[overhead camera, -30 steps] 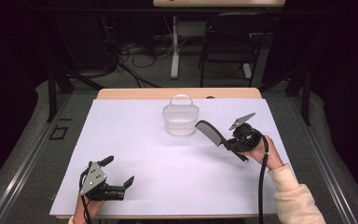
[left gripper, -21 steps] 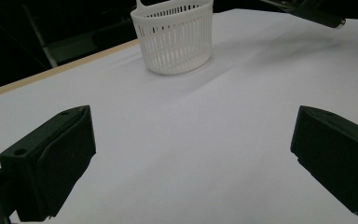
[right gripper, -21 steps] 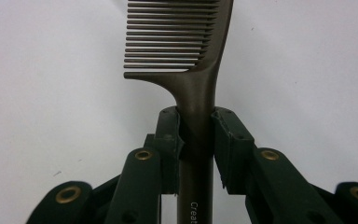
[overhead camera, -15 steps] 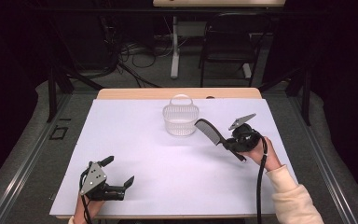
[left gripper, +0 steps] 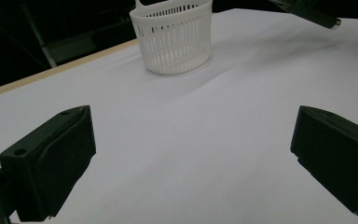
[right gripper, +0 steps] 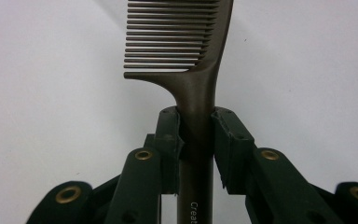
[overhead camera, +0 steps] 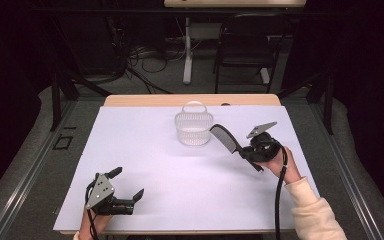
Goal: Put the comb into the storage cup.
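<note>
A black comb (overhead camera: 224, 137) is held above the table, teeth end pointing toward a white slatted basket (overhead camera: 193, 128) just to its left. My right gripper (overhead camera: 245, 150) is shut on the comb's handle; in the right gripper view the two pads (right gripper: 168, 140) squeeze the handle of the comb (right gripper: 191, 70) from both sides. My left gripper (overhead camera: 127, 184) rests near the table's front left corner, jaws wide open with nothing between them. Its own view looks across bare tabletop to the basket (left gripper: 173, 37), with the open gripper (left gripper: 191, 158) below.
The white table cover (overhead camera: 155, 165) spans the tabletop; a wooden strip (overhead camera: 190, 100) shows at its far edge. A dark chair (overhead camera: 245, 45) and cables stand on the floor beyond. A cable (overhead camera: 279, 200) trails from the right gripper.
</note>
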Motion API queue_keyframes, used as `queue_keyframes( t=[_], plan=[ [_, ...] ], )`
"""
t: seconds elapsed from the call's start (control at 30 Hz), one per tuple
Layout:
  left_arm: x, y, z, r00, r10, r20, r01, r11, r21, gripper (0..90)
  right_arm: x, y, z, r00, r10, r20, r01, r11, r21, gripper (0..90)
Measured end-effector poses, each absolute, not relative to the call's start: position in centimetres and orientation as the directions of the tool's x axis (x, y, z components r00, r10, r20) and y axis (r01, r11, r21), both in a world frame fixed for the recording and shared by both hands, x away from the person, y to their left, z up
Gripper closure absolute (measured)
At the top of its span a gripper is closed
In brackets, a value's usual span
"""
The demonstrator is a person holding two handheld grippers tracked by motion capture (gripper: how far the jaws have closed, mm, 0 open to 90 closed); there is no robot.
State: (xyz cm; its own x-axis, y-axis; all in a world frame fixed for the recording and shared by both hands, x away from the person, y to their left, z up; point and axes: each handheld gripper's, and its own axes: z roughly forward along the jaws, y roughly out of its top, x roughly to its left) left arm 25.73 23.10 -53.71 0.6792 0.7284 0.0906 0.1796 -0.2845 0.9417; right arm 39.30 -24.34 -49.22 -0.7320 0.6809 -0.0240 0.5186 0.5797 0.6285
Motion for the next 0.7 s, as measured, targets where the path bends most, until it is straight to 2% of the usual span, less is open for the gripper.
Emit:
queue_keyframes(
  t=[0.7],
  plan=[
    [25.81, 23.10, -53.76, 0.680, 0.728, 0.089, 0.184, -0.286, 0.940, 0.0, 39.67, -24.22, -49.07, -0.721, 0.692, -0.050, 0.512, 0.579, 0.634, 72.6]
  ],
)
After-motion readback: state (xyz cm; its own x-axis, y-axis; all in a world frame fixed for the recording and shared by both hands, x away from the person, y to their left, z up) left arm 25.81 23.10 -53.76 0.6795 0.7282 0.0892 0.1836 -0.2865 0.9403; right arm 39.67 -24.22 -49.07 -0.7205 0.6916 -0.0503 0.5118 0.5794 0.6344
